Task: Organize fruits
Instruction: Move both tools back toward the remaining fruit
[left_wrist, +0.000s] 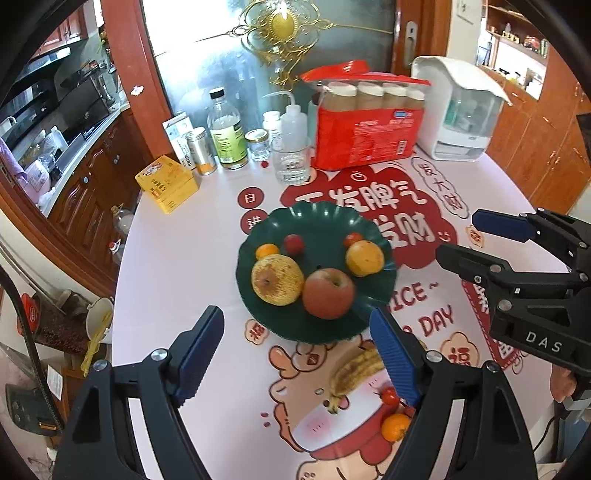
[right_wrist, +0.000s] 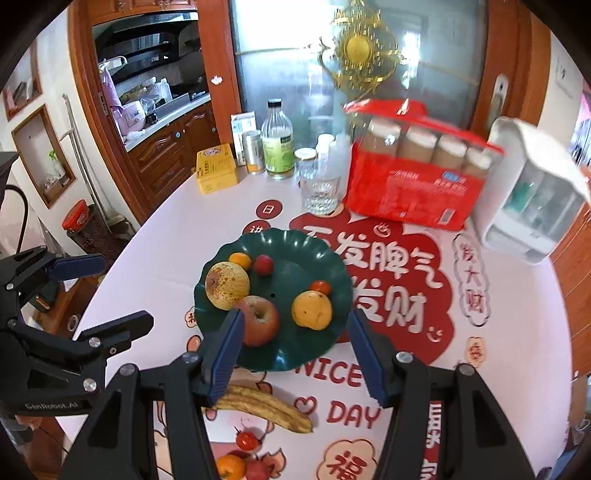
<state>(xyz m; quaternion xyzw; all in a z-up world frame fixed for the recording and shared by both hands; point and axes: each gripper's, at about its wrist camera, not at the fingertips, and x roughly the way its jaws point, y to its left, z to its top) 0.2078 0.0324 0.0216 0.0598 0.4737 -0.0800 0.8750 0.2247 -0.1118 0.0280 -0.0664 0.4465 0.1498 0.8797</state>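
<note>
While both grippers gape empty, banana (right_wrist: 264, 408) lies crosswise, stem left, before plate (right_wrist: 332, 280)

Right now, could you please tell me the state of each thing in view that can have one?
left gripper: open, empty
right gripper: open, empty
green plate: holds six fruits
banana: on the table, off the plate
glass: upright
clear bottle: upright, capped
</note>
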